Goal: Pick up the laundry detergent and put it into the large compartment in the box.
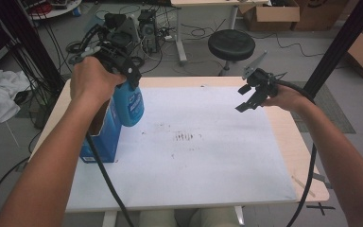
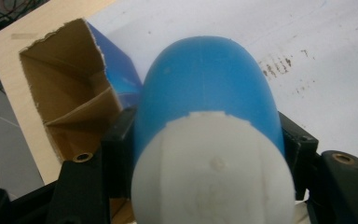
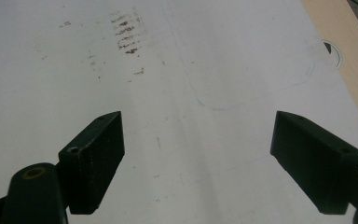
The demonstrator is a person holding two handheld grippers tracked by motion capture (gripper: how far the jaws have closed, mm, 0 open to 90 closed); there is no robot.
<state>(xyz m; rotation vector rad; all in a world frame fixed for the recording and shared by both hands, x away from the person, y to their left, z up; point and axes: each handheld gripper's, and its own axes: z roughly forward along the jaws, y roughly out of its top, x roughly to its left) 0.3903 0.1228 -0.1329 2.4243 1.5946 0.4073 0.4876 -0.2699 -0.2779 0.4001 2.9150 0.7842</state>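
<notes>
The left gripper point(image 1: 131, 78) pinches the blue bottle point(image 1: 128, 105), lifted clear of the box point(image 1: 105, 137); placing remains. The right gripper point(image 1: 249, 100) waits, fingers spread.

bottle point(image 2: 205, 79): smooth matt blue plastic | box point(image 2: 60, 93): rough brown cardboard, torn rim

Blue bottle point(image 1: 129, 105) – white-capped, upright, lifted beside open blue carton point(image 1: 103, 137)

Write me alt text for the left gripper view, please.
A blue plastic bottle with a white cap is clamped between the left gripper's black jaws, above an open blue cardboard box on the white table mat.
</notes>
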